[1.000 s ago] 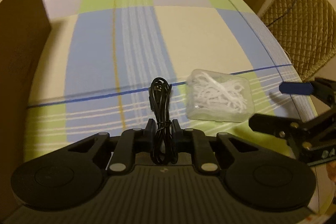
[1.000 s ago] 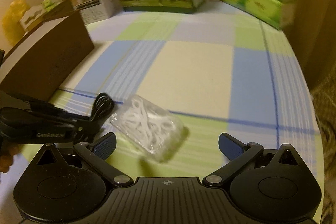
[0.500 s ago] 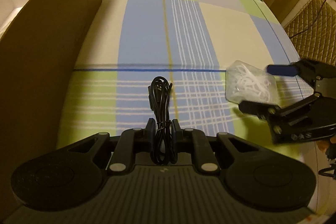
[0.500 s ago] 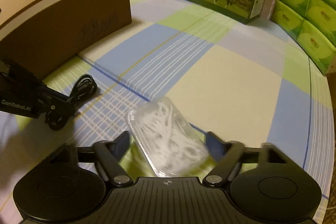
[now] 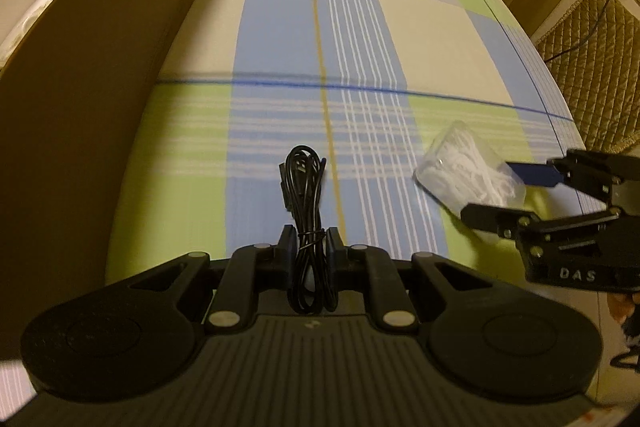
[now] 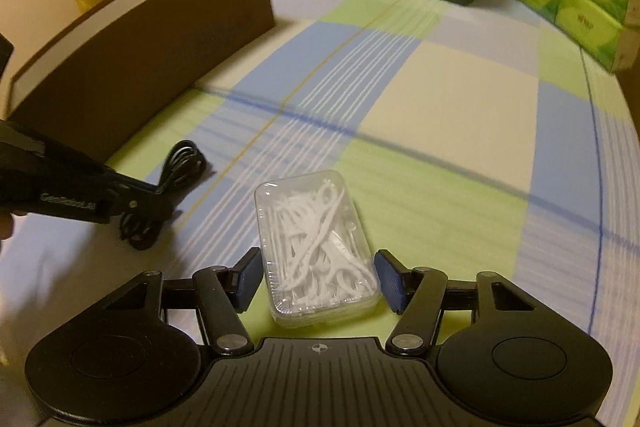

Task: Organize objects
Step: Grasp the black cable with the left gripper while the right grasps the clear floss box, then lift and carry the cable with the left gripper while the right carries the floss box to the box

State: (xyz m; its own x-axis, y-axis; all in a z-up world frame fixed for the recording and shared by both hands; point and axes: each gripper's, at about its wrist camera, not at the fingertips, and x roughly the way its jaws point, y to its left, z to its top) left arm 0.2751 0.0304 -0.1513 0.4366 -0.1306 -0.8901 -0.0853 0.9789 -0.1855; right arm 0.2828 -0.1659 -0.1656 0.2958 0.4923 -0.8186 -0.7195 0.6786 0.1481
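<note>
left gripper [image 5: 310,241] pinches bundled black cable [image 5: 306,187], now carried closer to brown box [image 5: 100,99]. right gripper [image 6: 318,277] jaws have just been closing around clear floss-pick case [image 6: 316,251], pads nearly touching; case looks ready for lifting.

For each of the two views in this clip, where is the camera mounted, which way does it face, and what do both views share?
Left wrist: on the left gripper, looking down along its fingers at the black cable it clamps; the right gripper shows at right.
Right wrist: on the right gripper, facing the clear floss-pick box between its closing jaws; the left gripper shows at left.
Shared: cable, box, brown carton, checked cloth.
</note>
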